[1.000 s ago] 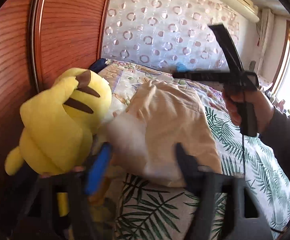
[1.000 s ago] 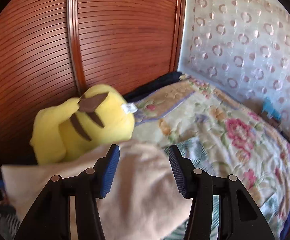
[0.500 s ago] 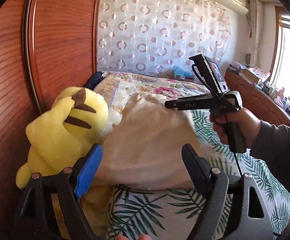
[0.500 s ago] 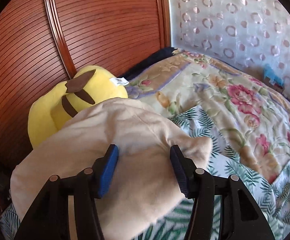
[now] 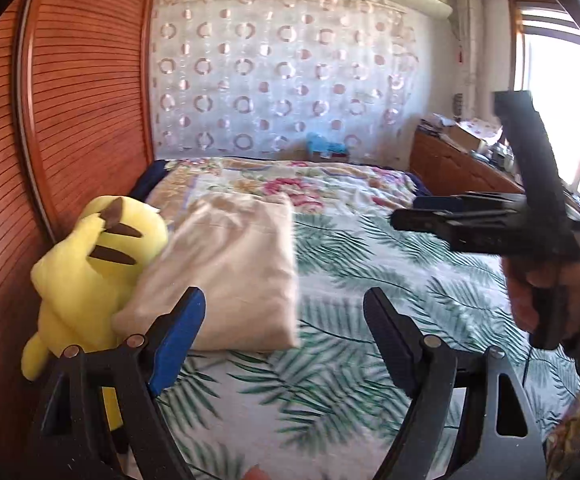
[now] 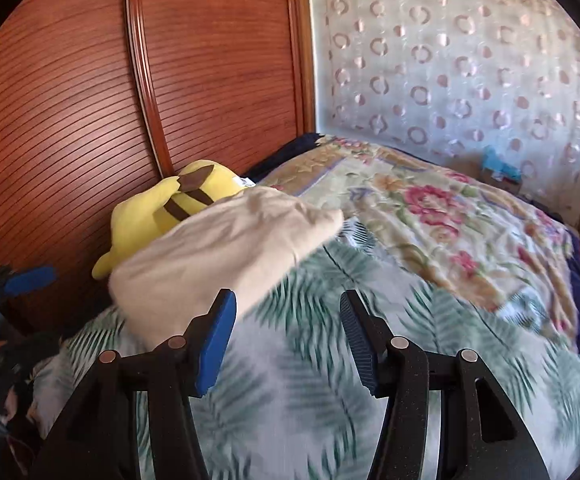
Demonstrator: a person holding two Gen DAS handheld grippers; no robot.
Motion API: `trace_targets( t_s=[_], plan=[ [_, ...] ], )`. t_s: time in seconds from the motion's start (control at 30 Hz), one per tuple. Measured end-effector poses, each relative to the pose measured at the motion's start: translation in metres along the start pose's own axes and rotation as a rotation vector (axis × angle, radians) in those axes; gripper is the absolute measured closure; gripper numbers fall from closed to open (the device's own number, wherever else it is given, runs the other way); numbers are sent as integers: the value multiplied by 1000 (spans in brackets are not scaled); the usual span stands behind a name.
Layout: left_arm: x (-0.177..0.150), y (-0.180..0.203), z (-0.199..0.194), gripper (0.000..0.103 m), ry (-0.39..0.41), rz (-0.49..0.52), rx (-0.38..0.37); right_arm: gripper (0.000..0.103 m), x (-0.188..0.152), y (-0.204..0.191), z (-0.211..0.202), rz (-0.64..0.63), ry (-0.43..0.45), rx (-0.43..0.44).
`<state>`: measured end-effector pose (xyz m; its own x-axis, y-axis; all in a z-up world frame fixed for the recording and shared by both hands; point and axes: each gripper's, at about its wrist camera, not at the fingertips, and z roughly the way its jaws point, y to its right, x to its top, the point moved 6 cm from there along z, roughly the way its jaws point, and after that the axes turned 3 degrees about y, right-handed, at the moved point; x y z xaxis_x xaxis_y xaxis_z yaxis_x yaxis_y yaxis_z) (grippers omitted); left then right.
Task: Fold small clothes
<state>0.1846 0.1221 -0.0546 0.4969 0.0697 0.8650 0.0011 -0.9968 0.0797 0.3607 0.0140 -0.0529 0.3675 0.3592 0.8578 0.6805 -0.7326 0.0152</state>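
Observation:
A folded cream garment (image 5: 229,268) lies on the bed, leaning against a yellow plush toy (image 5: 89,264). It also shows in the right wrist view (image 6: 217,256), with the plush toy (image 6: 169,208) behind it. My left gripper (image 5: 283,312) is open and empty, held above the bed just in front of the garment. My right gripper (image 6: 285,320) is open and empty, back from the garment's near edge. The right gripper also shows from the side in the left wrist view (image 5: 406,216), held in a hand at the right.
The bed has a palm-leaf sheet (image 5: 370,280) and a floral blanket (image 6: 450,216) further back. A red-brown slatted wardrobe (image 6: 69,100) stands at the left. A wooden dresser (image 5: 458,168) stands at the right under a window.
Both grippers have drawn back from the folded garment, which now lies further away. The right gripper has moved off to the right.

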Motion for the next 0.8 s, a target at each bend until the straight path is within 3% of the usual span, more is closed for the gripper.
trace_targets(
  t_s=[0.4, 0.8],
  plan=[
    [-6, 80, -41, 21, 11, 99, -56, 39, -79, -16, -154, 103, 92, -176],
    [25, 119, -92, 21, 104, 103, -53, 30, -95, -49, -282, 177, 251, -351]
  ],
)
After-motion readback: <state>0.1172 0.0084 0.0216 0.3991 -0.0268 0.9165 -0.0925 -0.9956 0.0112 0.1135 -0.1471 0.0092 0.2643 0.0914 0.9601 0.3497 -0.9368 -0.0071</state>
